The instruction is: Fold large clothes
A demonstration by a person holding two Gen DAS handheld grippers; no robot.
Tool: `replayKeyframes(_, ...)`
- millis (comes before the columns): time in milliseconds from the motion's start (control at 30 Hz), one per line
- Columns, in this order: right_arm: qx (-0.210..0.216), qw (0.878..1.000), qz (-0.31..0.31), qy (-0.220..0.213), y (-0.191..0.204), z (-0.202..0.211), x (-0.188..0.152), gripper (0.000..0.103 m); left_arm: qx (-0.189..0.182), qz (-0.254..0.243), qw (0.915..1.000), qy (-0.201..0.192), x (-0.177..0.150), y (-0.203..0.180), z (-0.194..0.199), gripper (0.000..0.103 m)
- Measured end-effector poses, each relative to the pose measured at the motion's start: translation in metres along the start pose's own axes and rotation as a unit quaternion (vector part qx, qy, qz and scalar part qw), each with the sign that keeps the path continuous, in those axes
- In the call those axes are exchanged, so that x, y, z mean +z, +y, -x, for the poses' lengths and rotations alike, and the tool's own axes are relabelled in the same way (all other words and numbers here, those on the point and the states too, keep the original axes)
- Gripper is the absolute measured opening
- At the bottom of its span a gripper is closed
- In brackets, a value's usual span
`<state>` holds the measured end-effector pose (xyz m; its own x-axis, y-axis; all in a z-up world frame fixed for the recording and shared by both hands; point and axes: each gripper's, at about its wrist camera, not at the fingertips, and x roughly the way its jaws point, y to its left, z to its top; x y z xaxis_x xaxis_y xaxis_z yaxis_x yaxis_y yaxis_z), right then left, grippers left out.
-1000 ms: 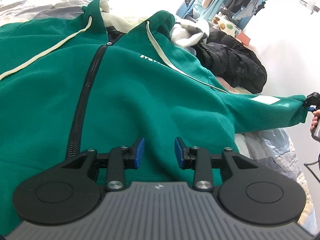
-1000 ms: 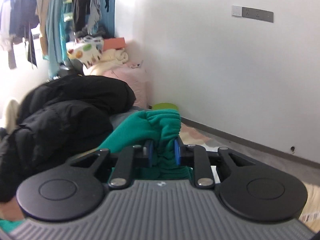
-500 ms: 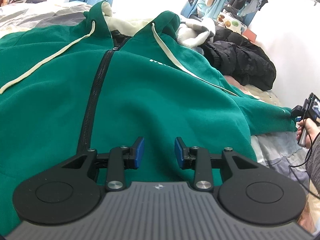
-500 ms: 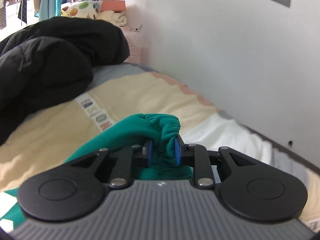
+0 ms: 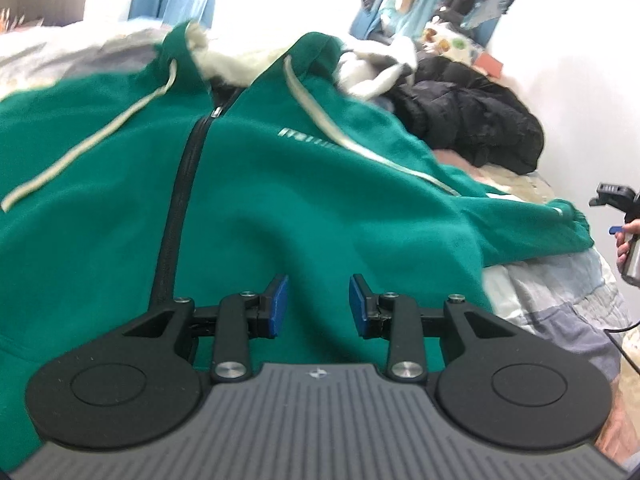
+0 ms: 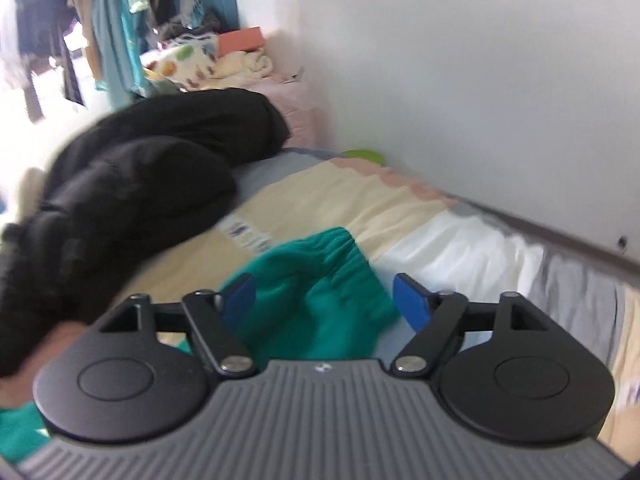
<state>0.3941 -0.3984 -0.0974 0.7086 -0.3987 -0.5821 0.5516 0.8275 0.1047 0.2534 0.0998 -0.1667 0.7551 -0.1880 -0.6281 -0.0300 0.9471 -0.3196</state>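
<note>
Green hoodie [image 5: 280,200] matt fleece; black jacket [image 6: 140,184] smooth, puffy

White wall [image 6: 460,80], bright daylight, patchwork-covered bed [image 6: 400,216], clothes rack [image 6: 100,20].

Daylight is flooding in from behind the green hoodie [image 5: 280,200], and my left feed blows out to pure white above its hood. Fisheye bends everything near the frame edges. My right feed is smeared with motion blur: the black jacket [image 6: 140,184] left of the hoodie's cuff [image 6: 320,280] is soft, the white wall [image 6: 460,80] evenly lit.
</note>
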Motion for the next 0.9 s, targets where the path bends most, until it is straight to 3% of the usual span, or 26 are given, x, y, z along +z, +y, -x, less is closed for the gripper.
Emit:
replayKeyframes(233,0.085,0.995,0.000,0.044,0.018,0.108,-0.022,0.078,-0.045,-0.009,0.9989,-0.006,-0.001,-0.021,0.033,0.038)
replayKeyframes(467,0.176,0.977,0.047,0.110,0.049,0.204,-0.070,0.078,-0.077,-0.058,0.9953,-0.009,-0.016,-0.036,0.072,0.040)
replayKeyframes(633,0.203,0.965,0.044,0.161,0.053,0.243,-0.108,0.078,-0.126,-0.060,0.9891,0.046,-0.032,-0.049,0.072,0.041)
replayKeyframes(800,0.214,0.960,0.036,0.176,0.046,0.273,-0.137,0.078,-0.202,-0.068,0.9718,0.101,-0.052,-0.078,0.068,0.041)
replayKeyframes(900,0.225,0.958,0.020,0.177,0.035,0.285,-0.151,0.078,-0.221,-0.082,0.9640,0.124,-0.069,-0.098,0.067,0.041)
